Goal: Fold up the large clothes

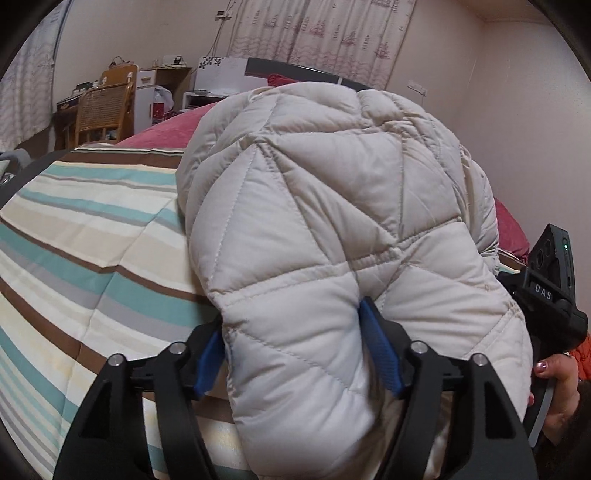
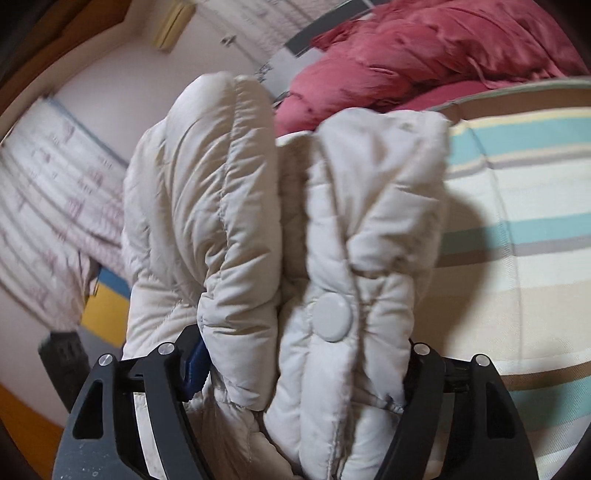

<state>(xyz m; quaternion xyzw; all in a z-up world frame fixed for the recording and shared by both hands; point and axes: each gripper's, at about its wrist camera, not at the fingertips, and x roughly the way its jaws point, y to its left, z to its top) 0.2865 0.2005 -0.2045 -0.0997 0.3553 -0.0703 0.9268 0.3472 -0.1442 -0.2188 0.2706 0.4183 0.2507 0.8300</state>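
A cream quilted puffer jacket (image 1: 332, 206) fills the left wrist view, bunched up above the striped bedspread (image 1: 92, 240). My left gripper (image 1: 295, 350) is shut on a thick fold of it, blue pads (image 1: 380, 347) pressing in from both sides. In the right wrist view the same jacket (image 2: 229, 206) hangs in two padded rolls, one with a round grey snap button (image 2: 333, 316). My right gripper (image 2: 299, 369) is shut on these bunched layers; only its left blue pad (image 2: 195, 369) shows. The right gripper's body (image 1: 550, 284) and a hand (image 1: 557, 384) appear at the right edge.
The bed carries a striped cover (image 2: 517, 240) and a red quilt (image 2: 424, 48) piled near the headboard. A wooden chair (image 1: 99, 107), a white cabinet (image 1: 147, 96) and boxes stand by the far wall. Patterned curtains (image 1: 325, 33) hang behind the bed.
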